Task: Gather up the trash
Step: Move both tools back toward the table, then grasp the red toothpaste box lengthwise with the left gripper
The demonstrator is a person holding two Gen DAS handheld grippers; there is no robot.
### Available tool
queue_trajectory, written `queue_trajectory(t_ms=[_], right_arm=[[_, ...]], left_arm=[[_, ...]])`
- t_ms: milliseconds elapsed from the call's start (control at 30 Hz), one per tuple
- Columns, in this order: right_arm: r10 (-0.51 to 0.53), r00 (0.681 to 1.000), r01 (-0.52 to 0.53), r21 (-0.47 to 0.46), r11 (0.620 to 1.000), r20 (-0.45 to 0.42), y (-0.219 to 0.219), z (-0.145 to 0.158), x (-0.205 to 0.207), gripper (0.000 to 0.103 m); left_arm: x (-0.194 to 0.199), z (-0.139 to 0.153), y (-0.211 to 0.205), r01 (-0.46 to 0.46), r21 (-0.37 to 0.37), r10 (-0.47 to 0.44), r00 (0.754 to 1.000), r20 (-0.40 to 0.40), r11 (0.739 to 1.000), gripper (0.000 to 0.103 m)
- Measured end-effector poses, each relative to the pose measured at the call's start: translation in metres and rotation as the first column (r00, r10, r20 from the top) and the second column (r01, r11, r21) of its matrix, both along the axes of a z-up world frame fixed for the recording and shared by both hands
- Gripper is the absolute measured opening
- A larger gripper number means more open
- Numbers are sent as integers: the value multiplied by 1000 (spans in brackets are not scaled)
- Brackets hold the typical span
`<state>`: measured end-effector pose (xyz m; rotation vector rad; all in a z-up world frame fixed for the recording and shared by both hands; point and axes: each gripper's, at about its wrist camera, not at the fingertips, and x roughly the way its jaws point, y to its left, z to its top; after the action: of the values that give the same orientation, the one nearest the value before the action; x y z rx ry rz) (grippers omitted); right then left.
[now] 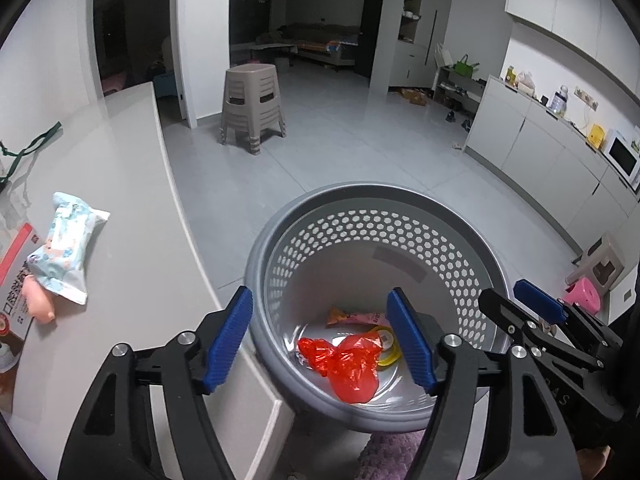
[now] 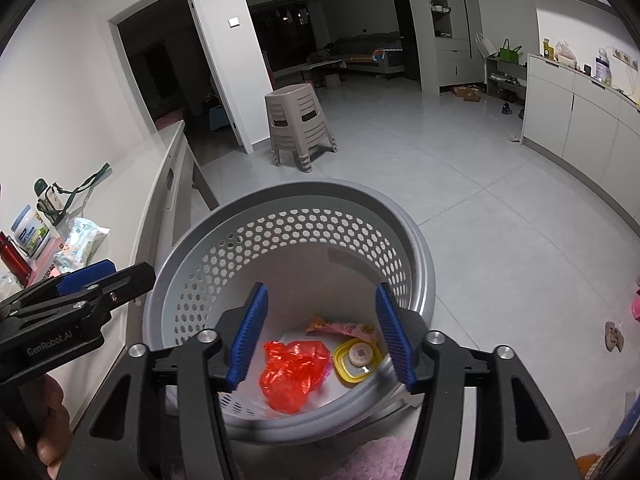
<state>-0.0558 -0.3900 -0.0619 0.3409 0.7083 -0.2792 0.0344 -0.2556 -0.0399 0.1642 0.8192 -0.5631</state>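
Note:
A grey perforated basket (image 1: 360, 204) stands on the floor beside the counter; it also shows in the right wrist view (image 2: 288, 200). Inside lie a crumpled red plastic bag (image 1: 348, 364) (image 2: 294, 372), a pink snack wrapper (image 1: 356, 317) (image 2: 340, 328) and a yellow lid (image 2: 356, 358). My left gripper (image 1: 320, 344) is open and empty above the basket's near rim. My right gripper (image 2: 320, 336) is open and empty over the basket. A wet-wipes pack (image 1: 66, 248) lies on the counter (image 1: 132, 184) to the left.
Stacked beige stools (image 1: 252, 108) stand on the tiled floor. Cabinets with a microwave (image 1: 622, 156) run along the right wall. Bottles, a tub (image 2: 30, 232) and a red flask (image 2: 12, 258) stand on the counter. A pink stool (image 1: 584, 296) is at right.

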Motion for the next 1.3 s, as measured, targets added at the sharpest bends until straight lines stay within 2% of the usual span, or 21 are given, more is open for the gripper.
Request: queue_trajectory(t_ms=[333, 500, 800, 933, 1133, 1300], right_arm=[[55, 998, -55, 7, 998, 28, 24, 9, 0, 65], [102, 994, -103, 15, 995, 39, 45, 16, 8, 67], [204, 977, -204, -13, 979, 65, 91, 35, 24, 70], [254, 965, -253, -18, 967, 66, 112, 41, 29, 70], [301, 952, -301, -8, 954, 52, 136, 41, 36, 70], [322, 946, -322, -7, 947, 37, 152, 39, 39, 70]], left_arm=[[-6, 13, 38, -75, -17, 76, 996, 42, 997, 83], [-4, 24, 65, -111, -27, 113, 991, 67, 993, 85], [8, 51, 129, -210, -50, 214, 969, 123, 976, 90], [13, 64, 163, -257, -40, 260, 951, 166, 966, 93], [28, 68, 216, -328, -1, 322, 927, 192, 945, 93], [41, 61, 251, -350, 32, 341, 925, 167, 936, 93]])
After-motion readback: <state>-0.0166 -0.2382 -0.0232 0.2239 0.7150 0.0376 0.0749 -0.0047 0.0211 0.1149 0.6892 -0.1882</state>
